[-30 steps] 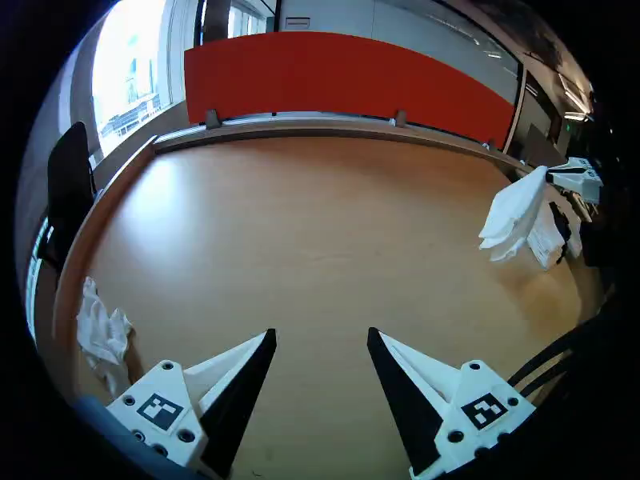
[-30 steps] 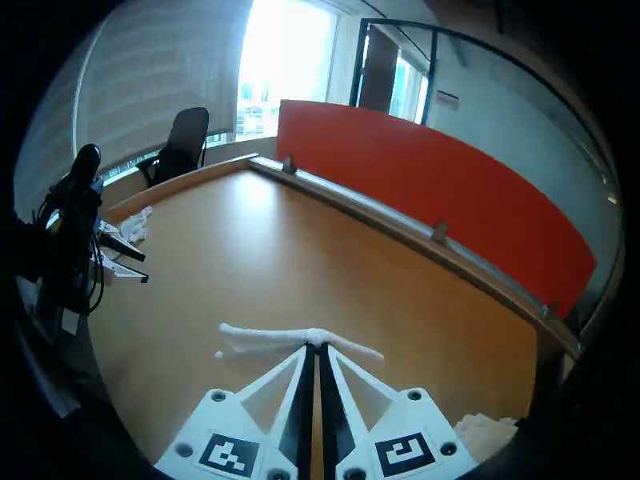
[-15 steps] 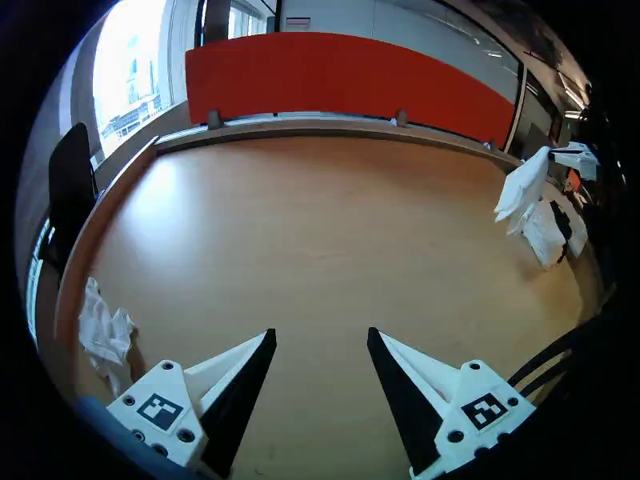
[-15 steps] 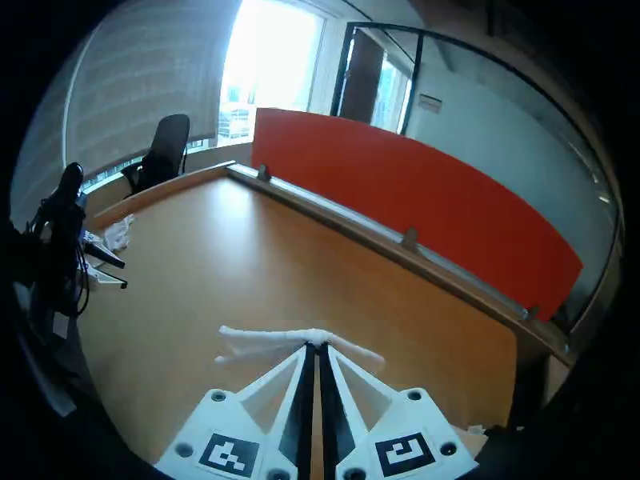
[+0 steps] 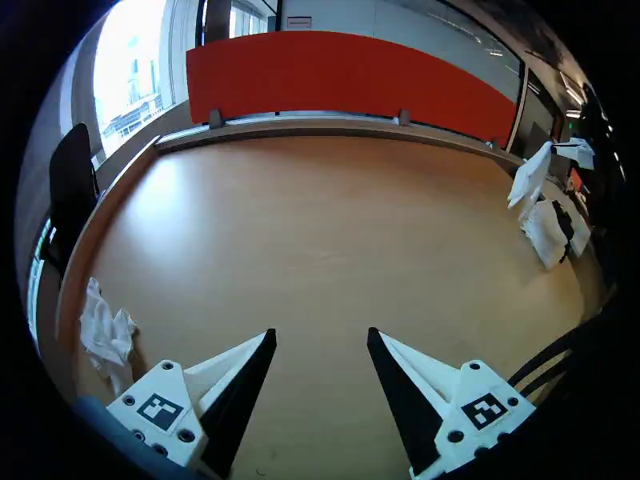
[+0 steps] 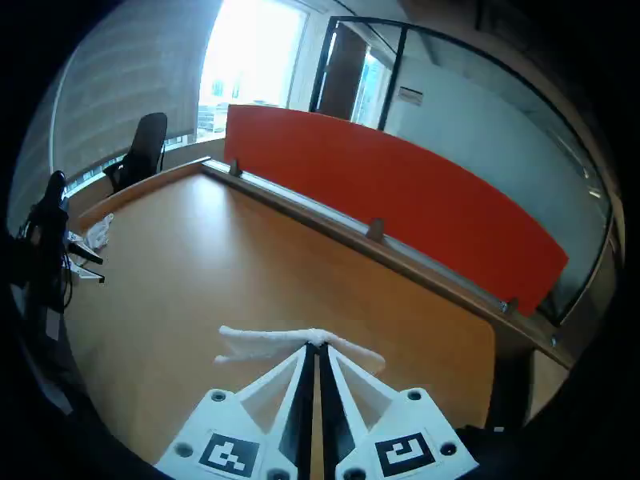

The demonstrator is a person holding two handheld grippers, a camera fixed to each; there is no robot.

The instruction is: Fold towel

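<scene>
1. At the bottom of the left gripper view, the left gripper (image 5: pixel 316 340) is hovering over the wooden table (image 5: pixel 320 224). Its jaws are standing wide apart and gripping nothing.
2. Far off to the right in that view, the right gripper (image 5: pixel 564 149) is holding up a white towel (image 5: pixel 531 176). The towel is hanging in loose folds near the table's right edge.
3. Just below the hanging towel, a second white cloth (image 5: pixel 548 232) is lying on the table.
4. Seen from the right gripper view, the right gripper's jaws are pressing almost together on the towel's bunched top edge. A strip of fabric is spreading out to either side of the tips.
5. A crumpled cloth (image 5: pixel 104 336) is lying at the table's left edge, just beside the left gripper's left finger.
6. A red partition (image 5: pixel 344 76) is running along the table's far edge. A black chair (image 5: pixel 68 184) is standing beyond the left edge, near a bright window (image 5: pixel 128 72).
7. Over at the far left of the right gripper view, the left gripper is showing small beside the crumpled cloth. The dark shape behind it is too dim to make out.
</scene>
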